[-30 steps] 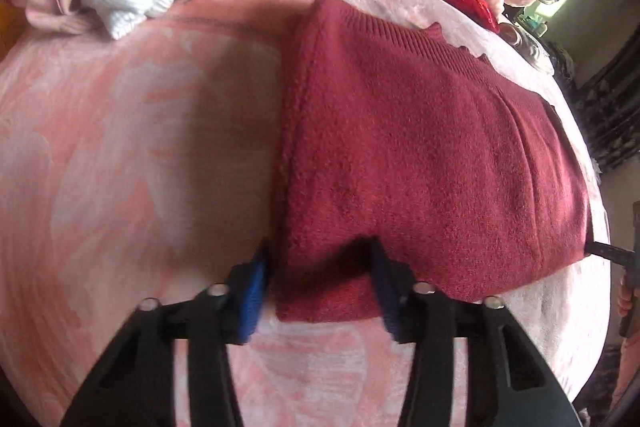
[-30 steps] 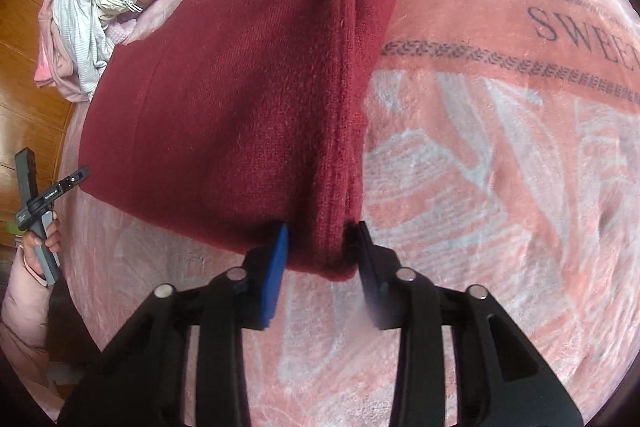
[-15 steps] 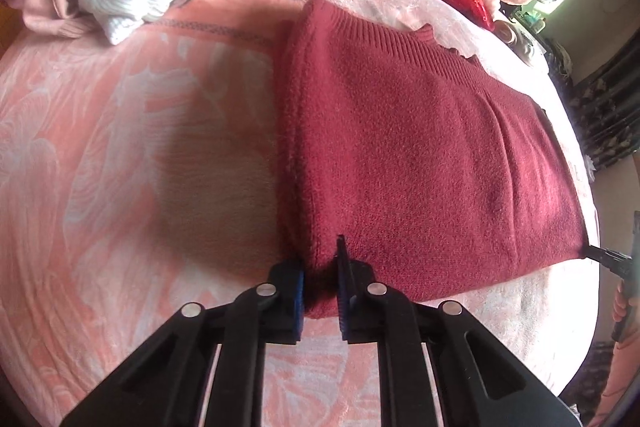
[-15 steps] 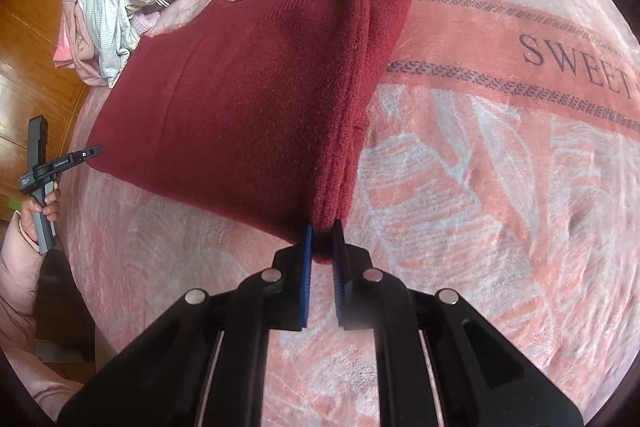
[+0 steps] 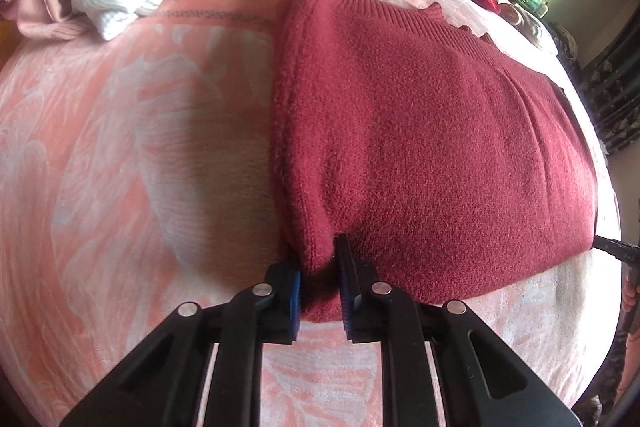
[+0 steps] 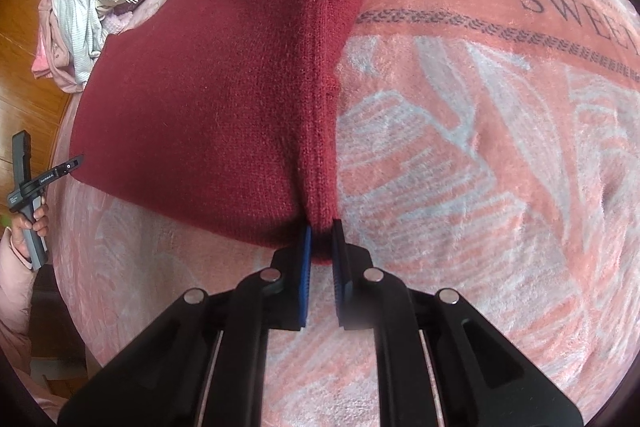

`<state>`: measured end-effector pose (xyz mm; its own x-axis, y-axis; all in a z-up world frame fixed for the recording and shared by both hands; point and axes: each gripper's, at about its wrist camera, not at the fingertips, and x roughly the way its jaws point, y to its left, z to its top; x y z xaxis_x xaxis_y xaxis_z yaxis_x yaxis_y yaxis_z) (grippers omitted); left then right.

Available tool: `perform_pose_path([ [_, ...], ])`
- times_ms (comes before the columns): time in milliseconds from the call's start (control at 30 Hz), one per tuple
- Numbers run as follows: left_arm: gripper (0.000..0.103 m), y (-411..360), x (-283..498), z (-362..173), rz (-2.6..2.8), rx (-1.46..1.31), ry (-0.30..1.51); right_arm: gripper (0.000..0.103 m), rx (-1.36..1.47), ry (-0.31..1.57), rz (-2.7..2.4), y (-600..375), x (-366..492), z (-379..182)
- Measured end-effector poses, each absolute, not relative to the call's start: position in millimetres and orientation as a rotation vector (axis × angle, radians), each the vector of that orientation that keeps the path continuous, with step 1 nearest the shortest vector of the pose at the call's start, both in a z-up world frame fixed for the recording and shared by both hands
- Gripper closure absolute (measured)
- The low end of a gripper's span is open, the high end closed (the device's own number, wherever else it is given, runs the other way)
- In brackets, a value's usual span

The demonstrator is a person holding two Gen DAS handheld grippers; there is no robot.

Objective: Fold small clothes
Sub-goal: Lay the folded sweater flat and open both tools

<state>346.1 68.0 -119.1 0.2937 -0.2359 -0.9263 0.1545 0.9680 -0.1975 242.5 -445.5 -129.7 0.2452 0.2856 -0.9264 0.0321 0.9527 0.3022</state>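
Pinching opposite near corners, the left tool [image 5: 319,283] and right tool [image 6: 320,259] each clamp the folded maroon sweater [image 5: 432,155], seemingly lying mid-frame on the pink blanket [image 6: 480,187].

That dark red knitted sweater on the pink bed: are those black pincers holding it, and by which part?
Yes. The left gripper pinches one near corner of the dark red knitted sweater, and the right gripper pinches the other near corner.
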Motion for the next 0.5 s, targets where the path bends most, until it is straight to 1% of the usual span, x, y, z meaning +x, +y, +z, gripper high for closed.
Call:
perform_pose_path([
  [133, 0.084, 66.6, 343.1, -121.7, -0.246, -0.056, 1.226, 0.093, 0.295, 1.312, 0.158, -442.5, 242.1, -132.5],
  [500, 0.083, 63.8, 337.1, -123.4, -0.203, -0.046, 1.178, 0.092, 0.326, 1.299, 0.119, -445.8, 239.2, -134.6],
])
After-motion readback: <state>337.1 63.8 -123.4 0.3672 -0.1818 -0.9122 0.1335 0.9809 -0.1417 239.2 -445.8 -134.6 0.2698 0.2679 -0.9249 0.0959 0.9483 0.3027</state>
